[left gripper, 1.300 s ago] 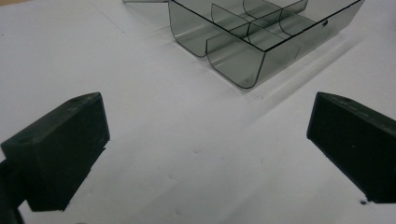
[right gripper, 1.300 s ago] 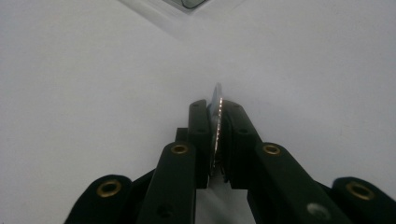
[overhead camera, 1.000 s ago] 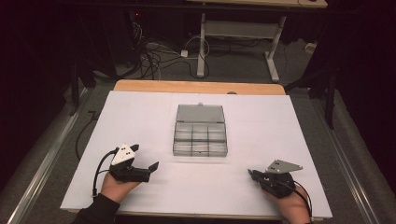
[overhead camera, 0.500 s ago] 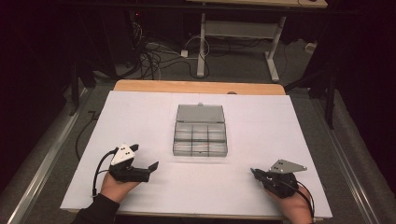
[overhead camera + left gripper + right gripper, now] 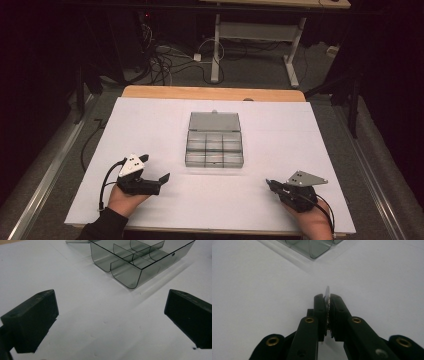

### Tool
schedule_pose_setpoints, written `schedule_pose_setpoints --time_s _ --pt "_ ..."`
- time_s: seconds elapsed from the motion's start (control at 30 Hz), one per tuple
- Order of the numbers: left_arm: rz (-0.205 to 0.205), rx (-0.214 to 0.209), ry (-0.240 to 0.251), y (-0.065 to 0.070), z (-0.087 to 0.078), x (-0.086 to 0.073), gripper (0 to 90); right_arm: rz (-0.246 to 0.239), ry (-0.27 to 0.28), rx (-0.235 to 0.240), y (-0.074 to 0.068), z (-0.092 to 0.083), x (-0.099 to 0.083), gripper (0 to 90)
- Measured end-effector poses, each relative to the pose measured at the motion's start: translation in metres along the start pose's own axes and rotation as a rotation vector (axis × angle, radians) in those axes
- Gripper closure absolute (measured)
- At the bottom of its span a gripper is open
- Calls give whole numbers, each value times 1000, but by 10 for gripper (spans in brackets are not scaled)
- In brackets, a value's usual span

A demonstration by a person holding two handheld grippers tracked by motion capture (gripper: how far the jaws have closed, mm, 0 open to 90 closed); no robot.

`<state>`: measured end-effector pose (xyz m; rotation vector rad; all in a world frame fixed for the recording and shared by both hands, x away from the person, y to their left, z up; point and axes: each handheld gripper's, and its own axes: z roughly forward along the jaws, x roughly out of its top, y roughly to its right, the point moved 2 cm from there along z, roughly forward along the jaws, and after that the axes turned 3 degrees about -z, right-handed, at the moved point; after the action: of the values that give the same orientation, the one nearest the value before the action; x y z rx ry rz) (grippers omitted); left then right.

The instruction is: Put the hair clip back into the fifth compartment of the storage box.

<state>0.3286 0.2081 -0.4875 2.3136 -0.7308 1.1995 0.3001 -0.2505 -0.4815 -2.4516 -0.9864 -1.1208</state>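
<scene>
Right gripper [image 5: 327, 301]: pinching a thin disc [image 5: 327, 293] edge-on, near the box's [image 5: 214, 146] front-right corner.
Left gripper [image 5: 110, 315]: spread wide, nothing between.
Handling: disc likely light, stiff, slippery; grip the flat faces.

No legible text, label or number anywhere.

Overhead light falls brightly on the white bench [image 5: 150, 125], while the room around it sinks into near black. The divided box [image 5: 140, 262] casts a soft shadow. The high view is grainy; close up, the right tongs [image 5: 327, 300] blur slightly.
</scene>
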Motion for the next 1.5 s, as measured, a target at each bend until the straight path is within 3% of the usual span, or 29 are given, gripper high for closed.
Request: schedule_pose_setpoints --time_s 0.87,1.5 --pt "6 -4 -2 -1 0 0 0 -62 2 87 -32 21 18 857" --pt "5 -5 10 -1 -1 1 0 -96 5 108 -49 36 31 857"
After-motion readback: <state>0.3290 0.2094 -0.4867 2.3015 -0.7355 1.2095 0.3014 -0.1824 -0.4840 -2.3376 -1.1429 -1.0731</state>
